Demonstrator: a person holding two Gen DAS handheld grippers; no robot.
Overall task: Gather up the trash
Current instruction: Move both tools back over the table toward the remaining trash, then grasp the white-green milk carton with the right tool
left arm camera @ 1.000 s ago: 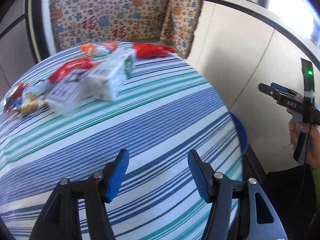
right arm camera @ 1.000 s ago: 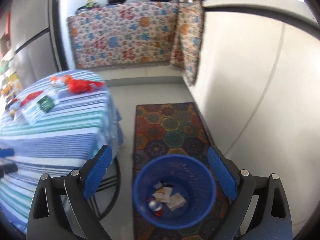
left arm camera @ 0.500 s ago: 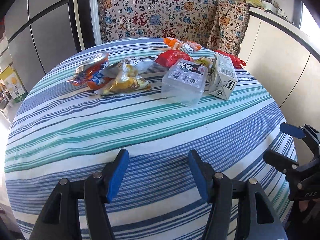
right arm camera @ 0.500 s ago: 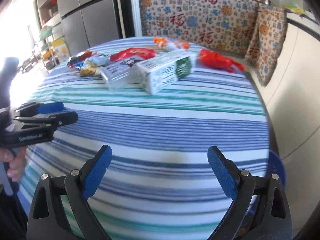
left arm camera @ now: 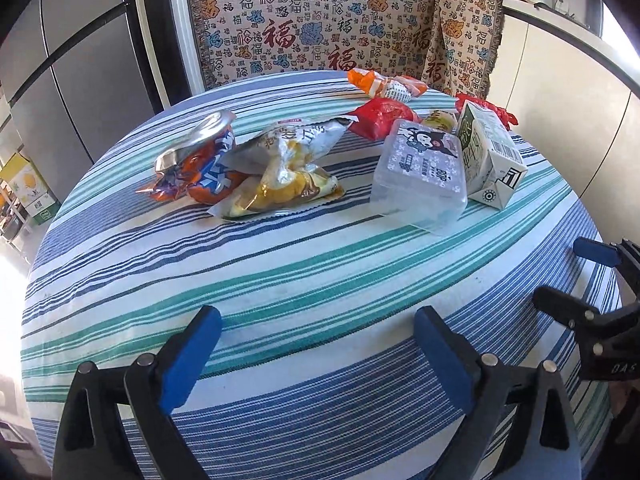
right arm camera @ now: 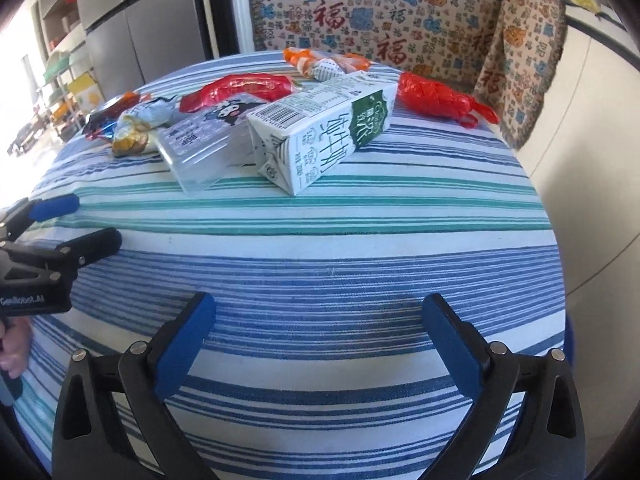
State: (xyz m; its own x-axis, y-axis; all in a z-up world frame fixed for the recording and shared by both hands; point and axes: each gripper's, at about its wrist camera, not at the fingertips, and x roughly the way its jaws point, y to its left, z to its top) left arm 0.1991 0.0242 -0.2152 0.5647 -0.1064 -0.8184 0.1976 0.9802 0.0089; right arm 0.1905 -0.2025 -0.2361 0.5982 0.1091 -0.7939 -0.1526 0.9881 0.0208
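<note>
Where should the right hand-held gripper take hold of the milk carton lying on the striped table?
Probably across the milk carton's two long flat sides, near its middle, coming from the near edge of the table. It lies on its side with a folded end facing the right hand-held gripper, whose open jaws hold nothing. The clear plastic box crowds one side.

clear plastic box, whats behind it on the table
Behind the clear plastic box lie a red wrapper and a yellowish packet, both partly hidden by it.

yellow packet behind clear box
</note>
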